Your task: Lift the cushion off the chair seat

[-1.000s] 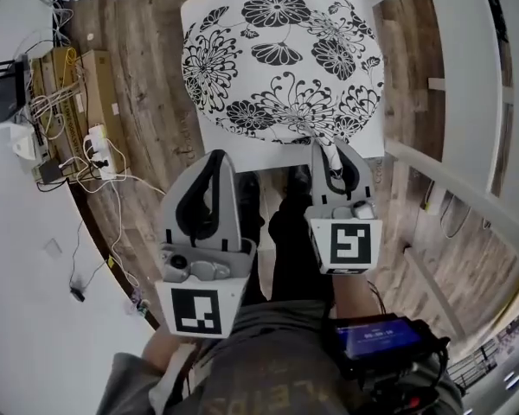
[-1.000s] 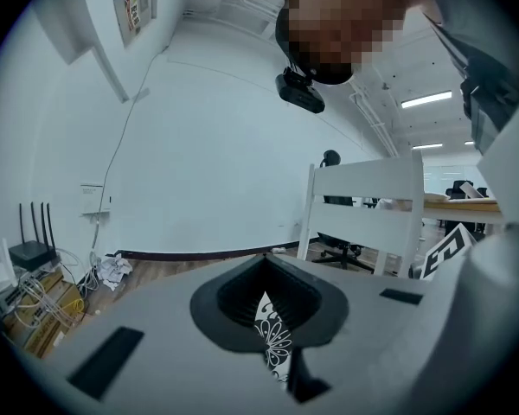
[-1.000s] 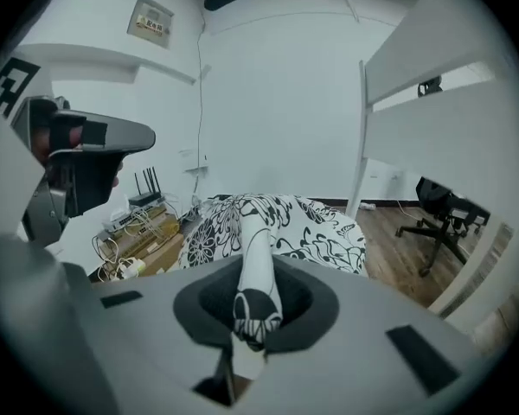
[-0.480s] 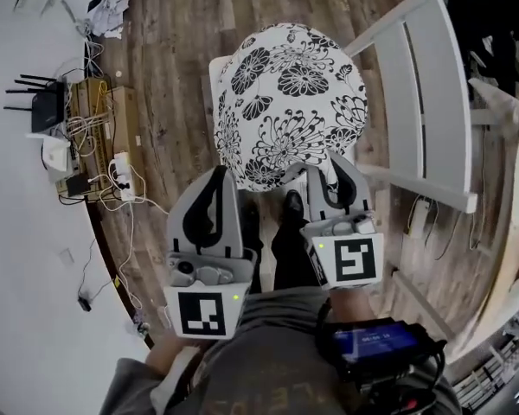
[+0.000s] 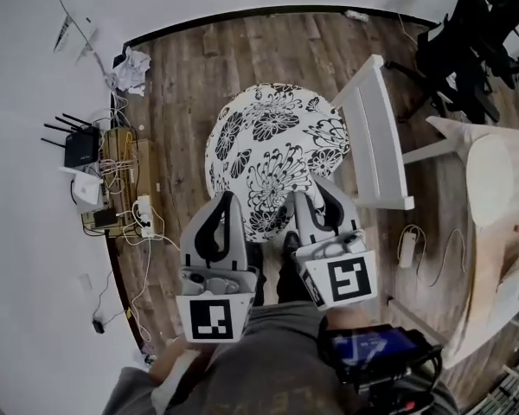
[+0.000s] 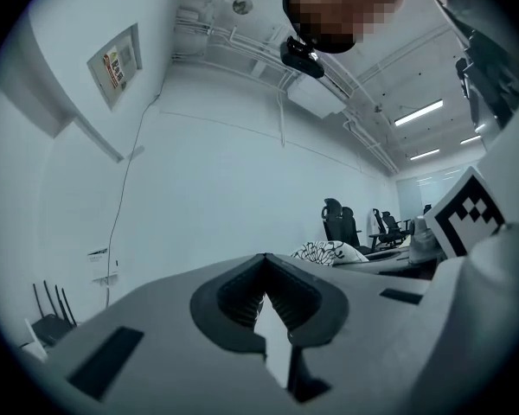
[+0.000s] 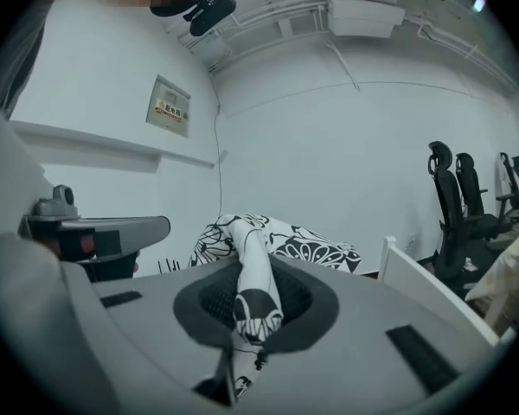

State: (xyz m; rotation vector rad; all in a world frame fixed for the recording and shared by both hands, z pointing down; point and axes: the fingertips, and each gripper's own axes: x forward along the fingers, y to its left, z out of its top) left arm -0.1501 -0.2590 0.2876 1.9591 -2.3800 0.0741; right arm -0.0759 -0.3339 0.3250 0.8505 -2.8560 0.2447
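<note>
- Since a second ago, the cushion [image 5: 277,150] has risen off the white chair [image 5: 376,137]; I see it hanging over the wood floor [image 5: 182,85], left of that chair.
- Left gripper [image 5: 226,199]: jaws pressed together, nothing between them, tip beside the cushion's near edge.
- Right gripper [image 5: 307,199]: jaws pinching a fold of the cushion's near edge.

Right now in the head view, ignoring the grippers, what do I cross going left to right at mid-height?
Router → power strip → floral cushion → white chair back → wooden table
</note>
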